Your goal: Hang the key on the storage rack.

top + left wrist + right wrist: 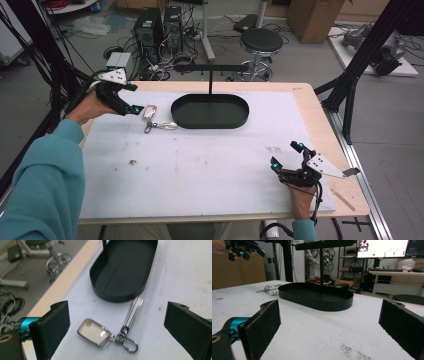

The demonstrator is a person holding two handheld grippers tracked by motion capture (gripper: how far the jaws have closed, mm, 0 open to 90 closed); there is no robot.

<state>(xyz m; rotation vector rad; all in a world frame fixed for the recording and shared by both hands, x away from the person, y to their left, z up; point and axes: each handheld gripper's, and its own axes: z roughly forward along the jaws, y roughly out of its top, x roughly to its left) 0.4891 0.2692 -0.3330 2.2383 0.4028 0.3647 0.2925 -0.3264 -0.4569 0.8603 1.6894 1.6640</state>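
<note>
A cream key fob (149, 111) (94, 332) with a silver clasp and strap (165, 125) (133, 313) lies on the white mat, just left of a black oval tray (210, 111) (125, 270) (317, 298) with a T-shaped stand (210, 68). My left gripper (134, 109) (117, 330) hovers over the fob, open, its jaws either side of it and apart from it. My right gripper (286, 156) (329, 327) rests open near the table's front right, nothing between its jaws, facing the tray. The fob (270, 291) appears far left in the right gripper view.
The white mat (200, 165) covers most of the wooden table (320, 115). A black frame post (365, 45) stands at the right. Computer towers (157, 27), cables and a round stool (261, 42) are on the floor behind the table.
</note>
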